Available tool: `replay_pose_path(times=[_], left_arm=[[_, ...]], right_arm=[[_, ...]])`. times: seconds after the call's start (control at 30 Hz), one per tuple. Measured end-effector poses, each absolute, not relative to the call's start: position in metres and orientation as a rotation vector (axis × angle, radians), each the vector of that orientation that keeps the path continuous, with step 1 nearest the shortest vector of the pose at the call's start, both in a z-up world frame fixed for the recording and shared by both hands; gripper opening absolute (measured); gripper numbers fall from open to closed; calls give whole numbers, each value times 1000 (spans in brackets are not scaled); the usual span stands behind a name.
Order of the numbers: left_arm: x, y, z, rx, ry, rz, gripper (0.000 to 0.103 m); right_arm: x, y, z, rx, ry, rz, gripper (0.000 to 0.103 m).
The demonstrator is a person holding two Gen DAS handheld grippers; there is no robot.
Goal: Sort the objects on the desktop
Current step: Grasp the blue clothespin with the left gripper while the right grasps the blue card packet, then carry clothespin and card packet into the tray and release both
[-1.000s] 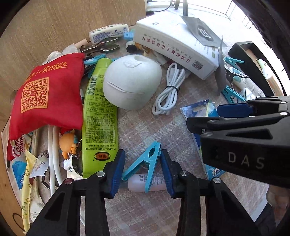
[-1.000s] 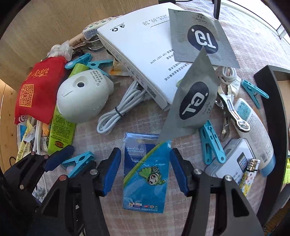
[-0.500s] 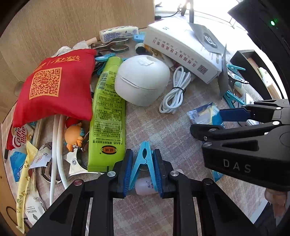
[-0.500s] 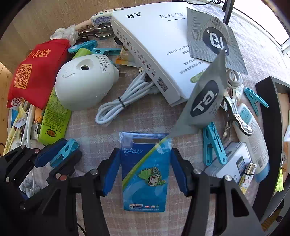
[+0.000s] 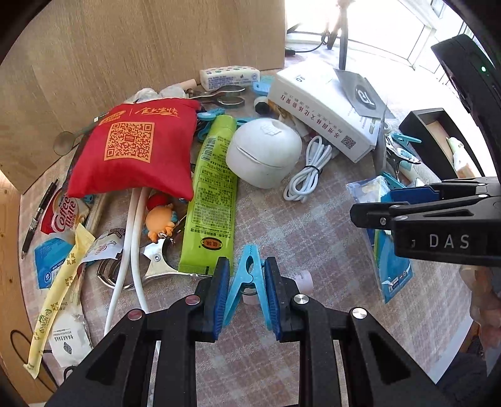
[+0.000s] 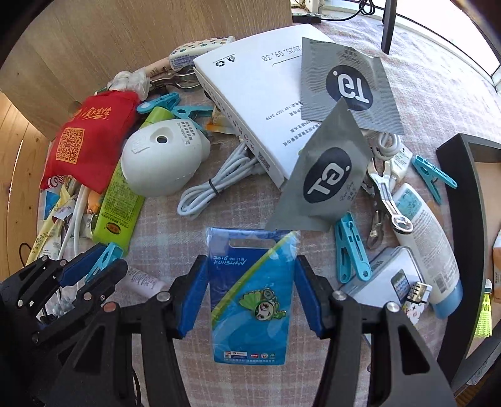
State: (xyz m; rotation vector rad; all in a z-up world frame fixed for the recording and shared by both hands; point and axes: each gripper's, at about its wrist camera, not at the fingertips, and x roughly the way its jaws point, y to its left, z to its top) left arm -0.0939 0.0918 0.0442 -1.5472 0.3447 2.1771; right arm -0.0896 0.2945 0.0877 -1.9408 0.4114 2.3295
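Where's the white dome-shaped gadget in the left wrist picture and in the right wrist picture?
Left wrist: white dome gadget just above centre, right of the green tube.
Right wrist: white dome gadget left of centre, above the green tube.
Shared landmark: the coiled white cable beside it.

- The desk (image 6: 422, 78) is covered with a pale cloth in a faint pink and grey check.
- A light wooden panel (image 5: 141, 47) with a fine vertical grain stands upright along the desk's far left edge, like a wall.
- Beyond the panel, low on the left of the right wrist view, lies pale wood planking (image 6: 15, 150), perhaps the floor.
- At the far end a bright window (image 5: 391, 28) lets in strong daylight; the glass is washed out white, so nothing outside can be made out.
- Sun falls across the cloth and casts sharp shadows.
- A dark cable (image 5: 303, 50) runs along the sill area under the window.
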Motion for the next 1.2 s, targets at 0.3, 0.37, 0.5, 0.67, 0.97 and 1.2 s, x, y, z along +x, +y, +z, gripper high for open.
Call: replay_pose_path(times=[0.3,0.37,0.5,0.67,0.97,1.2], left_arm=[[-81,151,104,-1443,375,2228,22],[-74,168,115,-1415,380,2237,22],[-60,216,133,-1362,379,2223,22],[-41,284,150,-1302,390,2175,22],[-5,407,149,-1252,418,2036,22],[28,473,140,-1229,467,1943,22]], right_arm=[[-44,362,144,-1867,451,2443,53],[-28,364,152,-1841,443,2466,53],[-31,389,157,-1791,446,2481,53],[-20,429,158,-1726,424,2473,53],[46,546,162,-1614,427,2349,53],[96,616,154,-1563,462,2241,54]])
